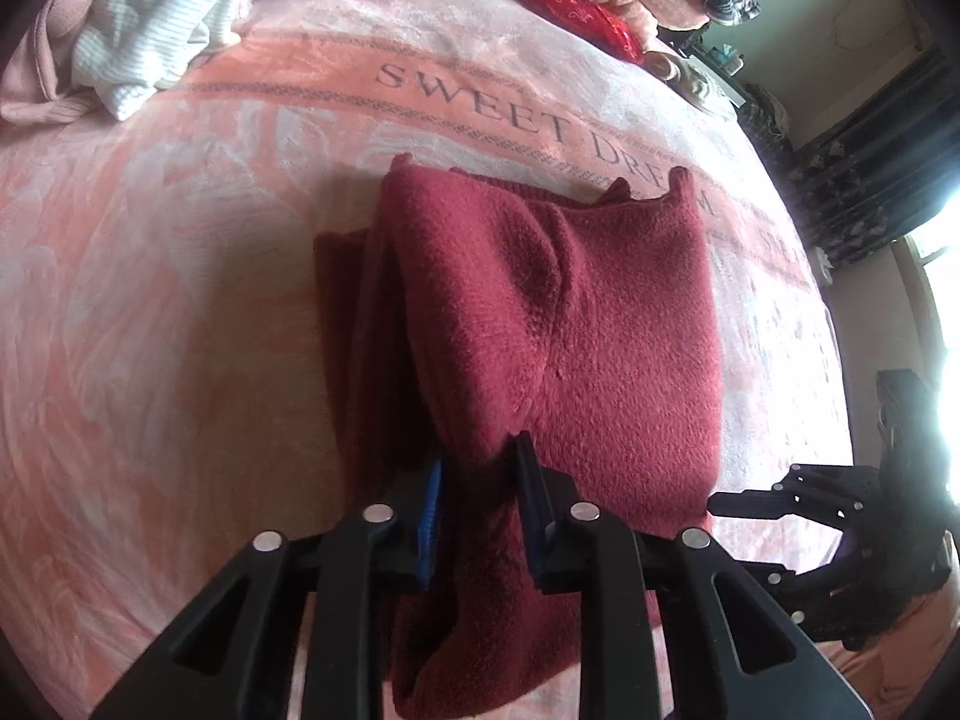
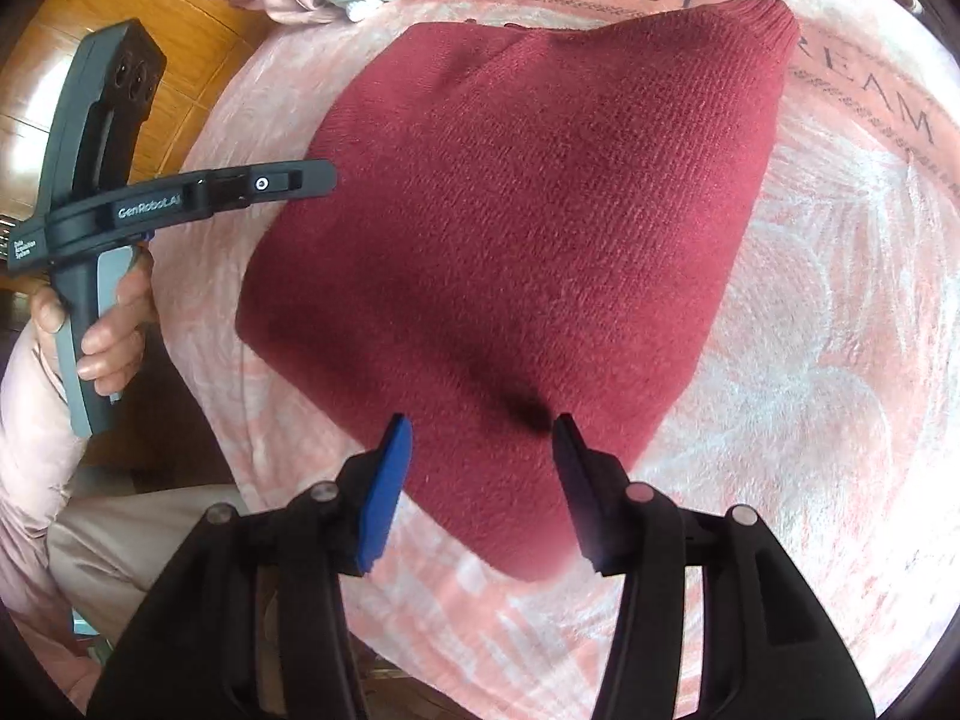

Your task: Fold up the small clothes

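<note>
Left wrist view: a folded maroon sweater (image 1: 558,324) lies mid-frame on a pink blanket (image 1: 150,312) printed "SWEET DREAM".

A pile of pale clothes (image 1: 138,24) sits at 11 o'clock and a red cloth (image 1: 576,15) at 1 o'clock. The left gripper (image 1: 480,480) is clenched on the sweater's near fold at 6 o'clock. In the right wrist view, the right gripper (image 2: 483,468) hovers with its jaws spread over the sweater's near corner, gripping nothing. At 9 o'clock the person's hand (image 2: 102,324) grips the left tool's handle.

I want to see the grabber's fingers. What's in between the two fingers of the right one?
In the right wrist view, the red sweater lies between the open right gripper fingers, not pinched.
</note>
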`<action>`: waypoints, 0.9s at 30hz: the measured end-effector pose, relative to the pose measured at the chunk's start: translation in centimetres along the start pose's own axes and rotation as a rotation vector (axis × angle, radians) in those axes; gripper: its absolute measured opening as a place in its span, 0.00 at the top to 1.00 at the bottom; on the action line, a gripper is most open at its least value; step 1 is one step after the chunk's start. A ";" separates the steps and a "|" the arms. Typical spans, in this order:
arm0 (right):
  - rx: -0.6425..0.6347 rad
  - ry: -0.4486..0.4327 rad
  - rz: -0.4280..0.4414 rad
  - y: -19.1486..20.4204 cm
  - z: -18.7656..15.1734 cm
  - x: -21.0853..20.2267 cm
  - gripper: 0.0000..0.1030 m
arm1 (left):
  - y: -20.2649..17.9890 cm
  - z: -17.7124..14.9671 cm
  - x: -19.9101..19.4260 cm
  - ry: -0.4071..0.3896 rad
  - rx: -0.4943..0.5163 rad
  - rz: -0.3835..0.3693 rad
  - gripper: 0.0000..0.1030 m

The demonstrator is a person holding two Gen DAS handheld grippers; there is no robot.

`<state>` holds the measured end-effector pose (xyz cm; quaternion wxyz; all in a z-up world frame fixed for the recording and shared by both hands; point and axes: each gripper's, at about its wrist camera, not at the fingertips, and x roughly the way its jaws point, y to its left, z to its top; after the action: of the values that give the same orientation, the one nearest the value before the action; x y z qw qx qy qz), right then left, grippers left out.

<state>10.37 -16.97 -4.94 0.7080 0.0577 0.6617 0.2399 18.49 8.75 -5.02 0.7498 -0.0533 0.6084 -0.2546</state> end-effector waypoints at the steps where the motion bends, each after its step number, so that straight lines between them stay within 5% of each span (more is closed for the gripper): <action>1: -0.008 0.008 -0.012 0.0 -0.2 0.0 0.52 | 0.1 -0.5 -0.4 0.006 0.001 -0.021 0.54; 4: -0.020 0.027 -0.044 -0.5 -0.7 0.5 0.52 | 0.2 -2.4 -0.4 0.057 0.011 -0.085 0.44; 12: 0.003 0.030 -0.048 -2.4 -0.4 0.6 0.52 | 0.7 -5.5 1.2 0.139 0.031 -0.110 0.38; 14: 0.004 0.035 -0.057 -2.2 -0.1 1.0 0.52 | 0.8 -5.6 1.2 0.136 0.021 -0.107 0.46; 16: 0.001 0.040 -0.057 -1.4 -0.2 1.4 0.51 | 1.0 -5.8 1.4 0.142 0.021 -0.107 0.90; 23: -0.025 0.045 -0.021 -0.2 -0.2 2.0 0.48 | 0.5 -5.3 -3.7 -0.006 0.077 -0.122 0.91; 27: -0.016 0.103 -0.075 -0.4 -0.4 4.2 0.50 | 2.1 -5.9 -2.2 0.068 0.065 -0.099 0.90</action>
<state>10.10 -15.73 -8.94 0.6818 0.0148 0.6971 0.2212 13.28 12.88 -5.39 0.7166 -0.0504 0.6215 -0.3126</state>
